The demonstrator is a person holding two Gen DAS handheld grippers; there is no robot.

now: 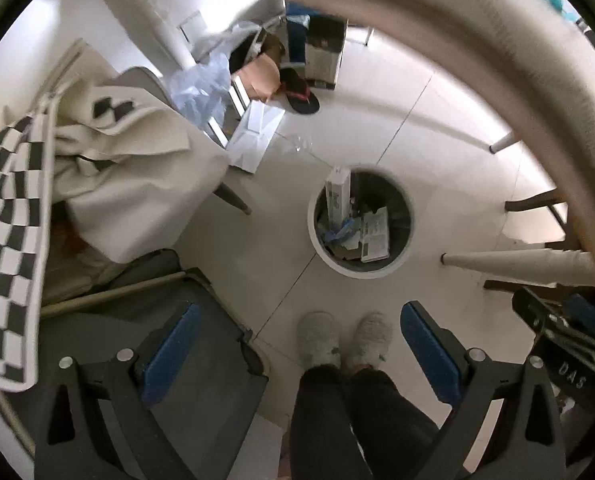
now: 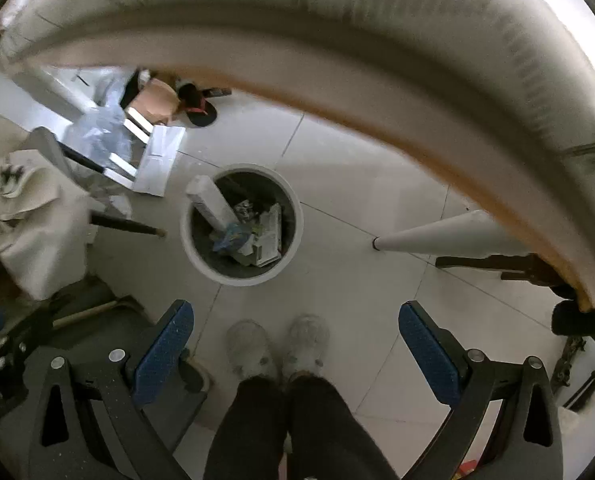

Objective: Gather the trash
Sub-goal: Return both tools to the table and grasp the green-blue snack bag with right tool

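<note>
Risk assessment: the bin point(image 2: 241, 226) stood on the floor point(image 2: 357, 208) in front of the person's slippers point(image 2: 277, 348), already holding a tall white carton point(image 2: 213, 204), printed paper point(image 2: 271, 236) and a blue wrapper point(image 2: 231, 236). The carton leaned against the rim and stuck out above it; in my judgement a careless drop onto it could tip it out or bounce new rubbish onto the floor. The curved edge of the tabletop point(image 2: 337, 60) hung close above both cameras, so a hasty lift could strike it.

Loose rubbish remained well apart from the bin: clear plastic point(image 1: 199, 88) and a flat white box point(image 1: 257, 136) beside a chair point(image 1: 145, 184).

Left hand-held gripper point(image 1: 297, 340): fingers spread wide, holding and touching nothing. Right hand-held gripper point(image 2: 295, 340): likewise spread wide, with nothing held.
</note>
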